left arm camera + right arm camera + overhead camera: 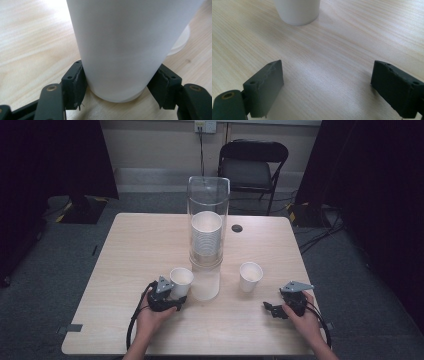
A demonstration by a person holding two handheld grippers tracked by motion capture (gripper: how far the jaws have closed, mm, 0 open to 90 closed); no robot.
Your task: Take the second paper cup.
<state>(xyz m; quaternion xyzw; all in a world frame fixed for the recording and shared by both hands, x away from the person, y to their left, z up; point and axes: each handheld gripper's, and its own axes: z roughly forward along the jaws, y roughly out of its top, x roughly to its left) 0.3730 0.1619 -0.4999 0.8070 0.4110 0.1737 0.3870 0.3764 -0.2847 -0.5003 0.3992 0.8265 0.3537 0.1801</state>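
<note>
Left gripper (176, 301) jaws clasp cup (181, 281) beside dispenser (207, 237); right gripper (270, 309) jaws wide.

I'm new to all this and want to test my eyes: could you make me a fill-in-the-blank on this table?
1. The left gripper has its fingers closed on a white paper ____.
2. The right gripper is ____, holding nothing.
3. The clear tube holds a ____ of cups.
4. Behind the table stands a black folding ____.

Missing: cup; open; stack; chair
</note>
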